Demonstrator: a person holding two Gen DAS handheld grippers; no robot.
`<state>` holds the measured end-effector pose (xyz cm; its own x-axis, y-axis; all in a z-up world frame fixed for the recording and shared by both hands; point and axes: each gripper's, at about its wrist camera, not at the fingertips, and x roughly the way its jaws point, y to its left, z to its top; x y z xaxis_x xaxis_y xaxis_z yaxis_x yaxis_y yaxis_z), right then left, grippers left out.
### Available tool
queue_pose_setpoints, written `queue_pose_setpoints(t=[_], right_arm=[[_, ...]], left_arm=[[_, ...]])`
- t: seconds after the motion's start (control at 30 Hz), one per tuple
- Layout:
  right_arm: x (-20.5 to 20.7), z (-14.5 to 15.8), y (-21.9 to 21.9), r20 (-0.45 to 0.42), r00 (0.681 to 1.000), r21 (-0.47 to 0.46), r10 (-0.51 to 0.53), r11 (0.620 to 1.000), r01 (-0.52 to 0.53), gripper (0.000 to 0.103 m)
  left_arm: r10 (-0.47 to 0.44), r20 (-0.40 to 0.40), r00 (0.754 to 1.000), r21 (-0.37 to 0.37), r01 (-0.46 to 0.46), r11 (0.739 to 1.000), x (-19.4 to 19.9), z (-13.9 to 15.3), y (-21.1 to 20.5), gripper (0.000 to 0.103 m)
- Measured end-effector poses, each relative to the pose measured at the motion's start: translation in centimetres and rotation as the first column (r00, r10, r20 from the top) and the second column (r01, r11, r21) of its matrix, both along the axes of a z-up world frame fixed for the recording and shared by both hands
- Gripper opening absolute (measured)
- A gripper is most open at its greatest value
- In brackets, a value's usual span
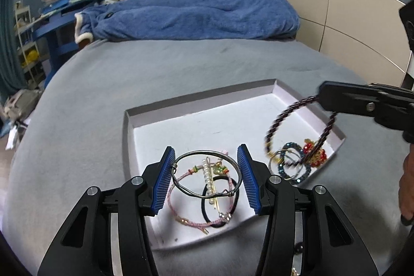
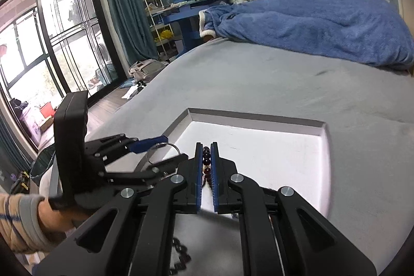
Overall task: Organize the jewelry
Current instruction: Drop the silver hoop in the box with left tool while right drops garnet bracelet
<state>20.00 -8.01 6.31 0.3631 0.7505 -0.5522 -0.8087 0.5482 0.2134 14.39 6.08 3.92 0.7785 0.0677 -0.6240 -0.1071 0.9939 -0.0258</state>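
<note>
Gripping the beaded bracelet point(image 1: 297, 120) in my right gripper point(image 2: 206, 167), left gripper point(image 1: 205, 180) clamping the silver bangle point(image 1: 207, 173); I'm risking snagging the pile point(image 1: 297, 159).

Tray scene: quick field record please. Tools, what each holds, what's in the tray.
surface: grey bed cover
tray: shallow white tray lying on the bed
left tool: pads on either side of the silver wire bangle, over the tray
right tool: shut on the dark beaded bracelet, hanging above the tray's right edge
tray near end: pink cord, black hair tie, pearl pin
tray right edge: blue and red beaded pieces
</note>
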Motion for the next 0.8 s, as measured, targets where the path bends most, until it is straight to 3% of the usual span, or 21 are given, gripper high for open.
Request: queue_pose_setpoints(t=[0.23,0.57,0.63,0.8], right_arm=[[3.2,-4.5,1.1,-0.110,0.991,-0.080,-0.070,0.995,0.061,0.006],[2.9,-6.2,-0.1,-0.078,0.988,-0.137,-0.132,0.983,0.120,0.006],[2.7,-6.2,-0.4,-0.068,0.988,-0.135,-0.138,0.983,0.128,0.007],[1.5,-5.2,-1.2,-0.020,0.990,-0.119,-0.136,0.984,0.133,0.012]], left_arm=[[-0.031,-0.065,0.997,0.005,0.031,0.999,1.7,-2.3,0.0,0.051],[-0.056,-0.120,0.991,-0.010,0.055,0.998,2.3,-3.8,0.0,0.052],[-0.054,-0.119,0.991,-0.003,0.054,0.999,2.3,-3.7,0.0,0.055],[-0.064,-0.084,0.994,0.007,0.065,0.998,1.4,-3.1,-0.6,0.077]])
